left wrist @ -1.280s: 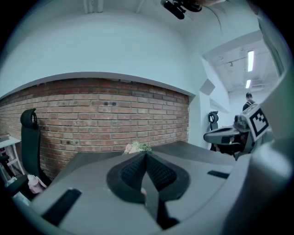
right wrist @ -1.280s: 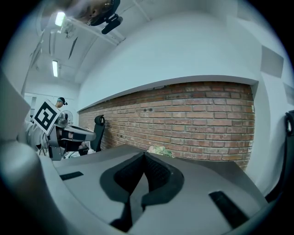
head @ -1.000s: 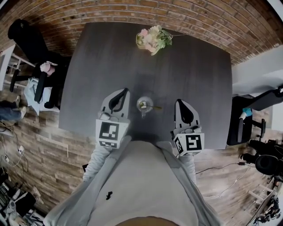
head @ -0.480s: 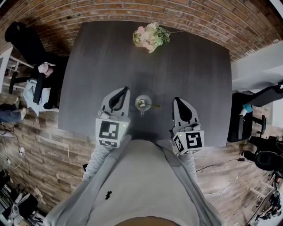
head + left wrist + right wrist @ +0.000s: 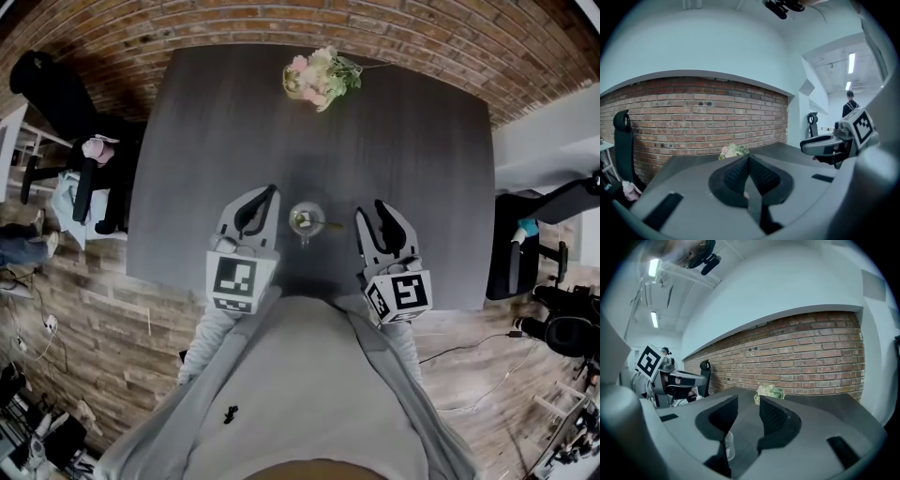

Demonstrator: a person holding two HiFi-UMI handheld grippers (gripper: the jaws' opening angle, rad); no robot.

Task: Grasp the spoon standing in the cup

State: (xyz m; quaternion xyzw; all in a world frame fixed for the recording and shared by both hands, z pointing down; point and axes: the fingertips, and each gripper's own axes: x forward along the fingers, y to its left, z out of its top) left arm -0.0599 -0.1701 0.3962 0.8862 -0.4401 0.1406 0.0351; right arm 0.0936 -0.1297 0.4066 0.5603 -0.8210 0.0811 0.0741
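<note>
Right gripper: the jaws stand well apart, having just been opening, and nothing is pressed between them.
Left gripper: the jaws are closed together and hold nothing.
Cup: clear glass, upright on the counter between the two grippers and touching neither. In the right gripper view it shows low beside the left-hand jaw.
Spoon: stands in the cup, its handle leaning toward the right gripper, not grasped.
Counter: dark, with both grippers over its near edge.
Flowers: a small bunch at the far edge, well apart from the cup.
Brick wall: runs beyond the counter.
</note>
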